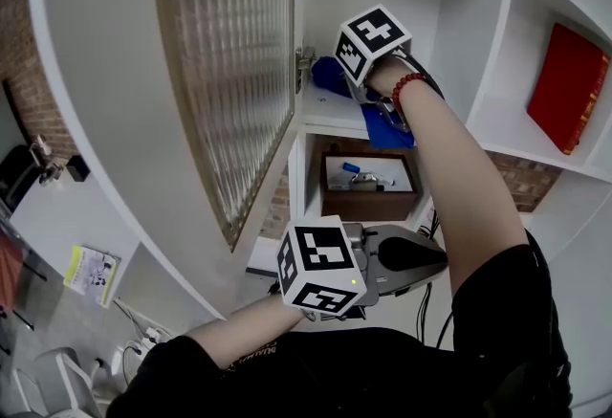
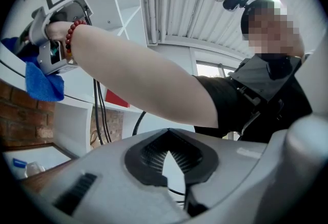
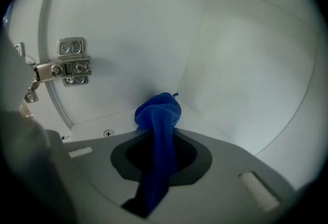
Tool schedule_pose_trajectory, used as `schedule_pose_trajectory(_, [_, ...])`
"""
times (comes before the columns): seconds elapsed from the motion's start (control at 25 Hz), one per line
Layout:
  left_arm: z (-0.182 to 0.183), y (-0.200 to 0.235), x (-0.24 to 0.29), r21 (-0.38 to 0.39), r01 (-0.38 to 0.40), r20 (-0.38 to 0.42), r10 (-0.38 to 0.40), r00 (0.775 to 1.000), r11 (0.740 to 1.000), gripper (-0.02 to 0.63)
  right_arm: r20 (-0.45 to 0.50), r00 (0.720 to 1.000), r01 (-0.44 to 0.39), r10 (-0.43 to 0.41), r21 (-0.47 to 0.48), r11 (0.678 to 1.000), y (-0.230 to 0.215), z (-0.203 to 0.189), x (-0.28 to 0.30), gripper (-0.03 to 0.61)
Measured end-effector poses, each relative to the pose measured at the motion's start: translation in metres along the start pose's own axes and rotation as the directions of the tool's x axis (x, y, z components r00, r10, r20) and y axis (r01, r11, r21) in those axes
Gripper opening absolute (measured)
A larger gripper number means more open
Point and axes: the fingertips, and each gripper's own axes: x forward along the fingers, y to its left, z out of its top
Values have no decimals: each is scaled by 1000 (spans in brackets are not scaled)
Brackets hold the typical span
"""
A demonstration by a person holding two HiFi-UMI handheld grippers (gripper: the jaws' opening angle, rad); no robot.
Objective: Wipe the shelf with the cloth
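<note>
The right arm reaches up and forward from the shoulder, forearm nearly straight, with a red bead bracelet (image 1: 406, 86) at the wrist. It carries the right gripper (image 3: 161, 141) into an open compartment of a white shelf (image 3: 115, 126). The marker cube (image 1: 373, 41) on the gripper faces back toward the person.

The right gripper's jaws are closed on a blue cloth (image 3: 158, 110). The cloth's long axis runs along the jaws. It passes as a narrow band between them and ends in a bunched wad just ahead of the tips. The wad rests on the shelf board and points toward the back corner of the compartment. Behind the gripper, a loose tail of cloth hangs down over the shelf's front edge.

To the gripper's left, a metal hinge (image 3: 66, 66) sits on the compartment's side wall. Beyond it, a ribbed glass door (image 1: 229, 72) stands open.

The left arm is bent and kept close to the body. It holds the left gripper (image 2: 165, 151) low, well below the right one. Its jaws are closed together with nothing between them, and they point up toward the outstretched right forearm.

A red book (image 1: 569, 86) leans in a compartment well off to the right gripper's right.
</note>
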Motion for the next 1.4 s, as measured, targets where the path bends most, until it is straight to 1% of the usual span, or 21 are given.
schedule_pose_trajectory(0.24, [4, -6, -2, 8, -5, 3, 5, 1000, 1000, 0, -14, 998, 59, -59, 23, 998, -17, -16, -9, 54])
schedule_pose_trajectory(0.4, [7, -12, 2, 22, 8, 6, -8, 1000, 1000, 0, -22, 995, 101, -101, 31, 994, -29, -27, -18, 54])
schedule_pose_trajectory(0.64, [-2, -26, 7, 44, 23, -23, -22, 999, 999, 0, -37, 981, 191, -189, 54, 980, -50, -50, -29, 54])
schedule_pose_trajectory(0.8, [5, -32, 3, 44, 18, -15, -17, 1000, 999, 0, -70, 965, 258, -252, 87, 962, -62, -58, -38, 54])
schedule_pose_trajectory(1.0, [8, -40, 2, 56, 15, -2, -15, 1000, 998, 0, -124, 933, 352, -337, 130, 927, -74, -73, -47, 54])
schedule_pose_trajectory(1.2, [10, -44, -3, 53, 17, 11, -18, 1000, 998, 0, -154, 894, 438, -421, 107, 892, -83, -80, -55, 54])
schedule_pose_trajectory(1.28, [14, -46, -4, 53, 20, 19, -21, 1000, 998, 0, -164, 887, 451, -431, 110, 886, -84, -80, -56, 52])
schedule_pose_trajectory(1.4, [15, -48, -7, 52, 21, 22, -23, 1000, 998, 0, -191, 887, 448, -420, 142, 883, -83, -83, -58, 51])
